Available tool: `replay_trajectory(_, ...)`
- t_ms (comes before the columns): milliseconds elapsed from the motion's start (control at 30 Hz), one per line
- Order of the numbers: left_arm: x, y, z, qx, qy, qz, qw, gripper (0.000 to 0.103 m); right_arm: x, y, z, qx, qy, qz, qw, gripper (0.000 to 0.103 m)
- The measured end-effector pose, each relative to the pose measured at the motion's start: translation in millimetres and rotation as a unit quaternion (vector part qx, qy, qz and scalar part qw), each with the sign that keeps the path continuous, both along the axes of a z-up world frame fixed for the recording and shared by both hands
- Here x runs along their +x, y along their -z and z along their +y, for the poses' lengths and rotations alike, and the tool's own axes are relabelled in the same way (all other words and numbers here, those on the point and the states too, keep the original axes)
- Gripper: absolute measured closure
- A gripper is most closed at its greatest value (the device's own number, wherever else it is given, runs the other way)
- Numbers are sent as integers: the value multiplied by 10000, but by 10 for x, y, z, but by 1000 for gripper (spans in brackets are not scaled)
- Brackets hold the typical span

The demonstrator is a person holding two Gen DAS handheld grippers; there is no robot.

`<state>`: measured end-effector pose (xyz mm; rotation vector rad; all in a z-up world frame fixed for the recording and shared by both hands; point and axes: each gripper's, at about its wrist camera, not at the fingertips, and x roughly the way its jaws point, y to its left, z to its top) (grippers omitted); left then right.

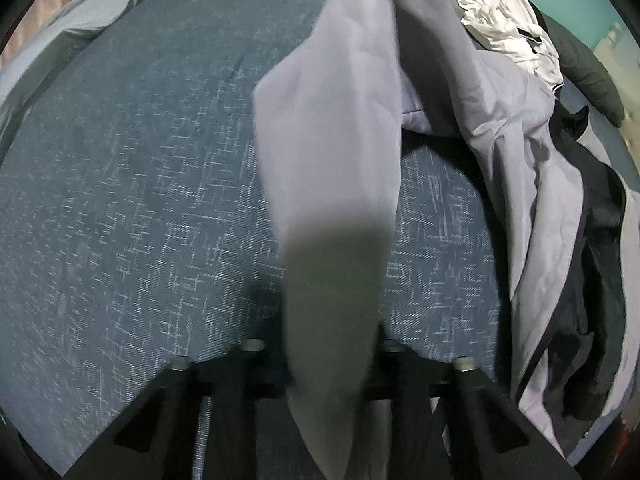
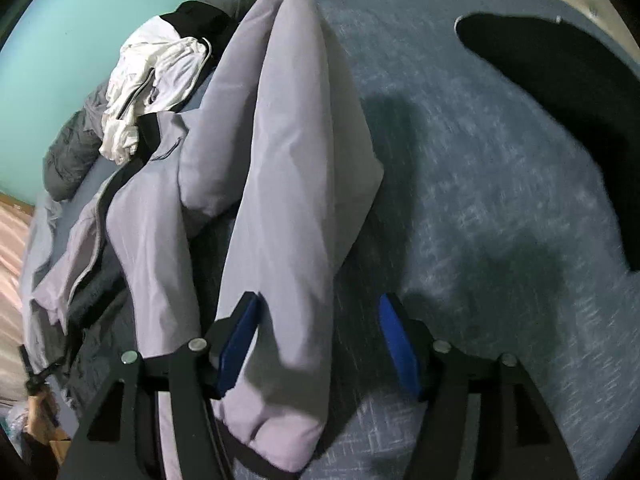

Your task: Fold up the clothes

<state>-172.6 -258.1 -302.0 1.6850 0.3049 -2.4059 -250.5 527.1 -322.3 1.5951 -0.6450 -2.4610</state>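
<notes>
Both hands down over the bed, grey jacket strung between them.

Left view: left gripper (image 1: 320, 360) tipped steeply at the blue bedspread (image 1: 120, 200). A jacket (image 1: 328, 140) sleeve runs straight into my fingers and hides them; they read as nearly closed, apparently pinching it, though I can't see the contact. Rest of the jacket is heaped at right by a white garment (image 1: 500, 20). Right view: right gripper (image 2: 320, 340) angled down, fingers (image 2: 240, 336) about half open. The sleeve lies between them against the left blue pad, clear of the other, not clamped. Risk: the loose sleeve slides out of the right gripper and bunches, so the fold comes out skewed.
</notes>
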Motion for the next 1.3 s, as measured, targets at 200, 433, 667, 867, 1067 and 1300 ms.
replay_trajectory(200, 64, -378, -240, -595, -352, 289, 9972, 97, 20, -213, -45, 844, -205, 21, 9962, 99)
replay_trajectory(433, 100, -758, -586, -1125, -986, 461, 9877, 89, 20, -884, 451, 2287, 605, 524, 9702, 100)
replay_trajectory(667, 137, -870, -567, -1249, -1382, 588, 9807, 47, 78, -1241, 614, 2243, 863, 762, 9677, 99)
replay_trajectory(867, 395, -1091, -426, -1008, -1234, 900, 9831, 45, 66, -1161, 98, 1592, 267, 655, 9847, 93)
replay_trajectory(1067, 571, -1249, -115, -769, -897, 1183, 9859, 44, 165, -1020, -555, 930, -370, 496, 9937, 76)
replay_trajectory(1300, 833, -1205, -359, -613, -1074, 976, 9875, 43, 421, -820, -1173, 580, -990, 389, 9926, 76)
